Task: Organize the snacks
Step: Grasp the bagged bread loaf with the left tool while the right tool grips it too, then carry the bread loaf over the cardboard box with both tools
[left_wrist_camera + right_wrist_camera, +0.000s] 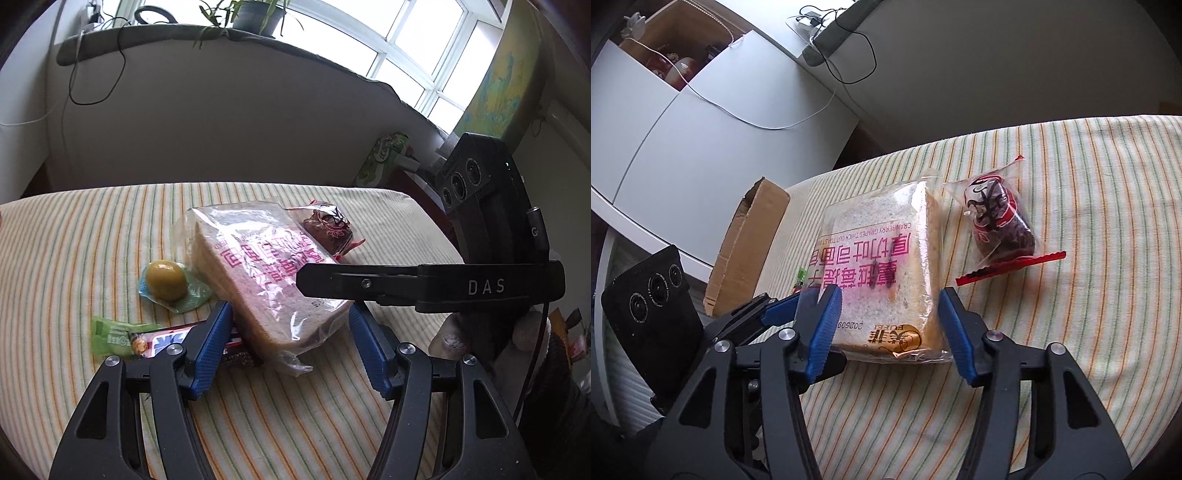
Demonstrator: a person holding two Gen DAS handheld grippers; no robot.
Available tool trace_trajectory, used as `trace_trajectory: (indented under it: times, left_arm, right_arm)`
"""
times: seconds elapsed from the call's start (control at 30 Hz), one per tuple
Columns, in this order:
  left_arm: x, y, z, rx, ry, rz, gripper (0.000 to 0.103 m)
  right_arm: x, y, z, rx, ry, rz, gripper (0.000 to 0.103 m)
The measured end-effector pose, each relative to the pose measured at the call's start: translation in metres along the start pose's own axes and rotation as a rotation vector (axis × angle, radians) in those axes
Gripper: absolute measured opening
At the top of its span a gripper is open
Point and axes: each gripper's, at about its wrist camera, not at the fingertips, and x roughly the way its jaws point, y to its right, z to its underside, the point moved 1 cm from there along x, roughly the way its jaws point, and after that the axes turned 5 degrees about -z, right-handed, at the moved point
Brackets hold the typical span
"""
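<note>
Clear-plastic wrap is covering the bread loaf (882,266), which is lying mid-way across the striped cloth (1089,332) of the desk, left of the red-sealed dark snack packet (1001,225). The grasp step appears to be in hand. The right gripper (888,321) is straddling the loaf's near end, jaws apart, pads seemingly not yet pressing. The left gripper (290,347) is also standing apart at the loaf's near corner, holding nothing. Next move, by judgement: closing squarely on the loaf without crushing it.

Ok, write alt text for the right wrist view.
A bagged loaf of sliced bread lies on a striped cloth between the blue pads of the right claw, which do not visibly press it. A small red-edged snack packet lies right of it, a cardboard box left.
</note>
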Motion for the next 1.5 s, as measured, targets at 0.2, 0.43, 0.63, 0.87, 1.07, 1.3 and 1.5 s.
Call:
trace_trajectory:
  times: [0.2, 0.43, 0.63, 0.87, 1.07, 1.3, 1.5]
  left_arm:
    - [-0.001, 0.003, 0.0, 0.017, 0.003, -0.001, 0.065]
    - [-0.015, 0.004, 0.004, 0.029, 0.027, 0.006, 0.065]
    - [-0.032, 0.0, 0.006, 0.028, 0.055, 0.014, 0.065]
    - [-0.056, -0.009, 0.007, 0.02, 0.099, 0.011, 0.065]
    - [-0.078, -0.018, 0.012, 0.016, 0.136, -0.013, 0.065]
    - [-0.106, -0.041, 0.017, -0.013, 0.172, -0.04, 0.065]
    - [-0.127, -0.064, 0.022, -0.05, 0.21, -0.07, 0.065]
  right_arm:
    - [-0.003, -0.005, 0.003, -0.021, 0.009, 0.014, 0.055]
    - [-0.01, -0.017, 0.006, -0.051, 0.024, 0.027, 0.054]
    - [-0.016, -0.033, 0.006, -0.08, 0.034, 0.035, 0.054]
    - [-0.02, -0.06, 0.005, -0.127, 0.044, 0.037, 0.054]
    - [-0.013, -0.085, 0.006, -0.162, 0.045, 0.025, 0.054]
    - [0.002, -0.118, 0.004, -0.21, 0.034, 0.01, 0.054]
    - [0.02, -0.15, 0.0, -0.246, 0.022, -0.013, 0.054]
